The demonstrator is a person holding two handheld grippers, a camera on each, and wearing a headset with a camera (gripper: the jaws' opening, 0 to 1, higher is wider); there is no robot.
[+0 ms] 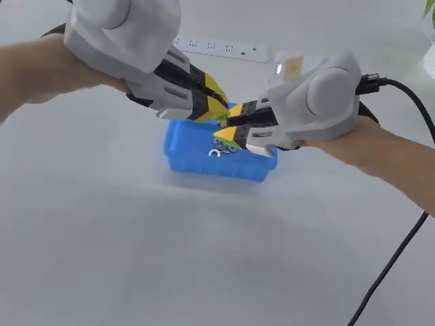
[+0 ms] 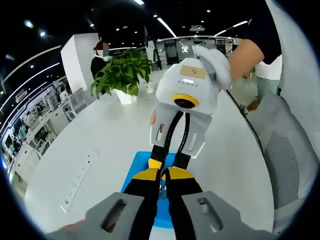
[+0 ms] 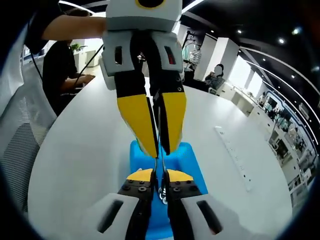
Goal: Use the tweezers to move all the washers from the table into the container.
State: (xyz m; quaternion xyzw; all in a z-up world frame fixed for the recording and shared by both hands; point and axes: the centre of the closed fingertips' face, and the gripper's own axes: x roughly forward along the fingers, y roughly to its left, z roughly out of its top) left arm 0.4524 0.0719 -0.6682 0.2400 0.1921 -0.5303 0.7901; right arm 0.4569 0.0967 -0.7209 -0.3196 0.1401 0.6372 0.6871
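White bench takes up most of the head view, and the blue container stands on it near the middle. Small metal washers lie inside the container, on its floor; I cannot count them.

A white power strip lies on the bench at 12 o'clock from the container, well apart from it. A black cable crosses the bench at 4 o'clock.

From 10 o'clock the left claw reaches in, and from 3 o'clock the right claw. Their yellow tips meet just above the open top of the container, almost touching each other.

Seen from the right gripper view, the left claw hangs down from 12 o'clock with its two yellow jaws closed on a thin metal strip, the tweezers. The strip runs on toward 6 o'clock into the narrow slit between the right claw's own jaws. These jaws stand very near together, but I cannot tell if they press the tweezers or only stand beside them. The blue container is directly under both tips.

From the left gripper view, the right claw faces the camera over the container. A green plant stands on the bench at 11 o'clock, and a grey mesh chair is beside the bench at 3 o'clock.
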